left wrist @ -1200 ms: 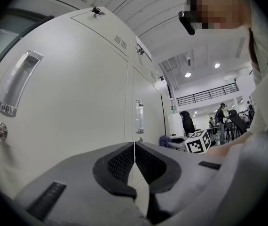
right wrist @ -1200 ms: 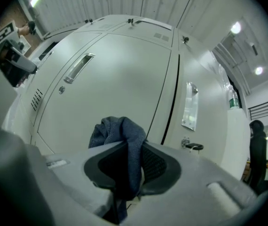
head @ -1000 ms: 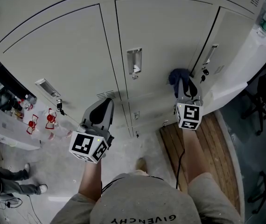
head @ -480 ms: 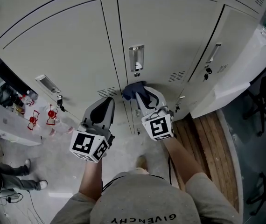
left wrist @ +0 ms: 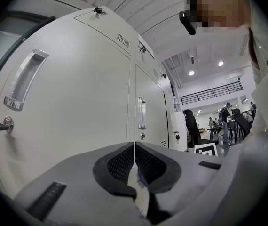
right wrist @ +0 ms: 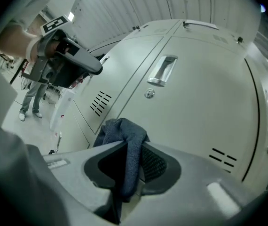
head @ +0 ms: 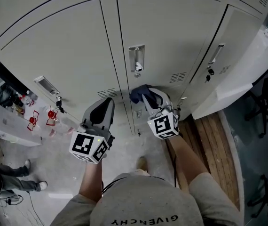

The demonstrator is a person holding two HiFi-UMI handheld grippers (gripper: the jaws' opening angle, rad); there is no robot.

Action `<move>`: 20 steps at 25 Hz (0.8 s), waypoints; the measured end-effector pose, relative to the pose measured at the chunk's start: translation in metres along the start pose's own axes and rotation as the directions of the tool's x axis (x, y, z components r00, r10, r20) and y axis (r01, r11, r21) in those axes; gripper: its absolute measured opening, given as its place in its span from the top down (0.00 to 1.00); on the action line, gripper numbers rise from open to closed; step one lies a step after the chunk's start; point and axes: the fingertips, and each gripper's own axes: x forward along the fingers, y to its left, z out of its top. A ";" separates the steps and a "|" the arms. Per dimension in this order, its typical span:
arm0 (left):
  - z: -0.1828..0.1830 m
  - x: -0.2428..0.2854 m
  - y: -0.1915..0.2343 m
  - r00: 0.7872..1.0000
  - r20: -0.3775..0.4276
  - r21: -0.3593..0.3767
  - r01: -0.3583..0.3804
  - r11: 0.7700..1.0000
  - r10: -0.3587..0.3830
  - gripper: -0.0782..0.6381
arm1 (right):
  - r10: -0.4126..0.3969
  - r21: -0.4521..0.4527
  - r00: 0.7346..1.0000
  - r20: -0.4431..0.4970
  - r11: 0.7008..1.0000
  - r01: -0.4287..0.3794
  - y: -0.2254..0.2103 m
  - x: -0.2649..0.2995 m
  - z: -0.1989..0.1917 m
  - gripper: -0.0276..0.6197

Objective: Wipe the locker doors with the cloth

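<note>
A row of pale grey locker doors (head: 171,36) fills the upper head view. My right gripper (head: 148,94) is shut on a dark blue cloth (head: 138,92), which presses against the lower part of the middle door, below its handle (head: 136,57). In the right gripper view the cloth (right wrist: 124,140) bunches out from between the jaws against the door (right wrist: 195,112). My left gripper (head: 106,103) is shut with nothing in it and hovers by the seam between the left and middle doors. Its jaws (left wrist: 134,152) meet in the left gripper view.
Keys hang from the left door lock (head: 59,108) and the right door lock (head: 209,73). A wooden pallet (head: 209,149) lies on the floor at the right beside a white cabinet (head: 247,65). Red-topped bottles (head: 40,119) and another person's legs (head: 11,182) are at the left.
The right gripper swept the cloth left from the right door to the middle door, then edged slightly right again. The left gripper has stayed put.
</note>
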 end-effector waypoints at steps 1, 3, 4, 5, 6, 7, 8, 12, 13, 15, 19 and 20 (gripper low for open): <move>0.000 0.002 -0.001 1.000 0.000 0.000 0.005 1.000 -0.005 0.88 | -0.014 0.004 1.000 -0.012 1.000 0.014 -0.007 -0.003 -0.005 0.84; -0.001 0.007 -0.003 1.000 -0.002 0.000 0.015 1.000 -0.015 0.88 | -0.044 0.010 0.998 -0.034 0.999 0.044 -0.021 -0.009 -0.015 0.84; -0.001 0.009 -0.004 1.000 -0.002 0.000 0.020 1.000 -0.020 0.88 | -0.059 0.010 0.997 -0.043 0.998 0.059 -0.028 -0.012 -0.020 0.84; -0.002 0.011 -0.006 1.000 -0.003 0.000 0.026 1.000 -0.026 0.88 | -0.073 0.011 0.996 -0.051 0.997 0.073 -0.035 -0.014 -0.024 0.84; -0.003 0.014 -0.008 1.000 -0.004 -0.001 0.031 1.000 -0.031 0.88 | -0.087 0.013 0.994 -0.059 0.996 0.088 -0.042 -0.017 -0.027 0.84; -0.003 0.016 -0.009 0.999 -0.006 -0.002 0.037 0.999 -0.037 0.88 | -0.102 0.017 0.993 -0.066 0.994 0.103 -0.049 -0.020 -0.031 0.84; -0.004 0.018 -0.011 0.999 -0.007 -0.002 0.043 0.999 -0.043 0.88 | -0.117 0.022 0.990 -0.073 0.993 0.119 -0.056 -0.023 -0.034 0.84; -0.005 0.026 -0.017 0.998 -0.010 -0.003 0.062 0.998 -0.062 0.88 | -0.186 0.046 0.978 -0.099 0.981 0.191 -0.085 -0.036 -0.048 0.84; -0.005 0.027 -0.017 0.998 -0.010 -0.003 0.065 0.998 -0.065 0.88 | -0.208 0.056 0.972 -0.113 0.975 0.215 -0.092 -0.040 -0.053 0.84; -0.006 0.030 -0.019 0.997 -0.011 -0.002 0.070 0.998 -0.070 0.88 | -0.243 0.066 0.961 -0.130 0.965 0.253 -0.106 -0.046 -0.060 0.84; -0.008 0.034 -0.024 0.997 -0.014 -0.004 0.081 0.997 -0.081 0.88 | -0.272 0.069 0.954 -0.130 0.957 0.282 -0.120 -0.051 -0.065 0.84; -0.008 0.035 -0.025 0.996 -0.015 -0.005 0.083 0.997 -0.083 0.88 | -0.276 0.076 0.952 -0.131 0.955 0.287 -0.121 -0.052 -0.066 0.84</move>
